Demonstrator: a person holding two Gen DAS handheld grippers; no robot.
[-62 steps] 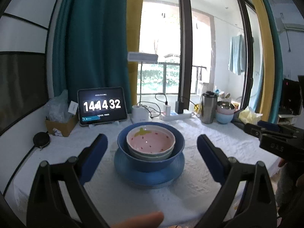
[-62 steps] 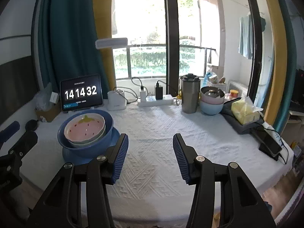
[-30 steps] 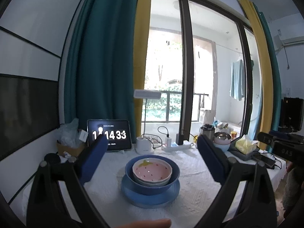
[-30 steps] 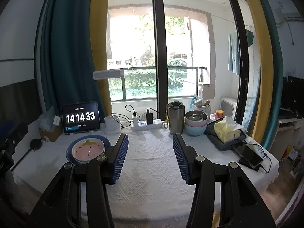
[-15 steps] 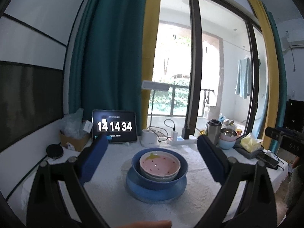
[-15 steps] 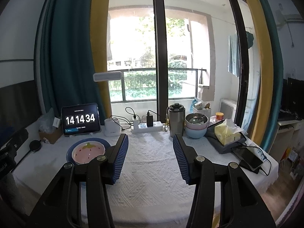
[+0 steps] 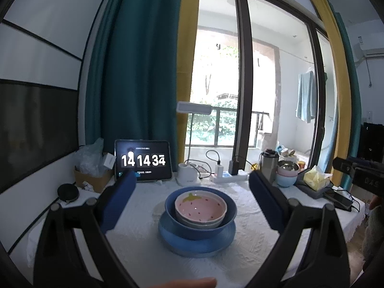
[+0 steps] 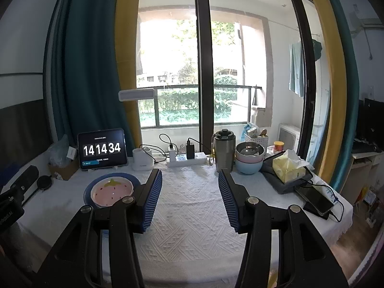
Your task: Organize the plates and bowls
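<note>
left gripper [image 7: 192, 196]: jaws spread wide, nothing between them, held above the tabletop [image 7: 134, 247] and facing the stacked dishes. right gripper [image 8: 189, 192]: jaws apart, nothing held, over bare white cloth near the middle of the tabletop.

dish stack, left side of tabletop, in front of the tablet [image 7: 143, 161]: blue plate [image 7: 199, 246] at the bottom, blue bowl [image 7: 228, 212] sitting on it, pink strawberry bowl [image 7: 200, 207] nested inside the blue bowl. a pale rim shows just under the pink bowl; cannot tell whether it is a separate bowl. in the right wrist view the same stack lies left of the right gripper's left finger, which partly covers it.

second group at the back right: a metal bowl [image 8: 249, 150] on a pink bowl [image 8: 248, 160] on a light blue bowl [image 8: 249, 168], just beside the steel tumbler [image 8: 224, 150]. well apart from the first stack.

other items: tablet reads 14 14 34; desk lamp [image 8: 136, 95] and power strip [image 8: 187, 159] along the window edge; tissue pack [image 8: 289, 166] on a dark tray at right; phone [image 8: 316, 199] on cable near the right edge.
</note>
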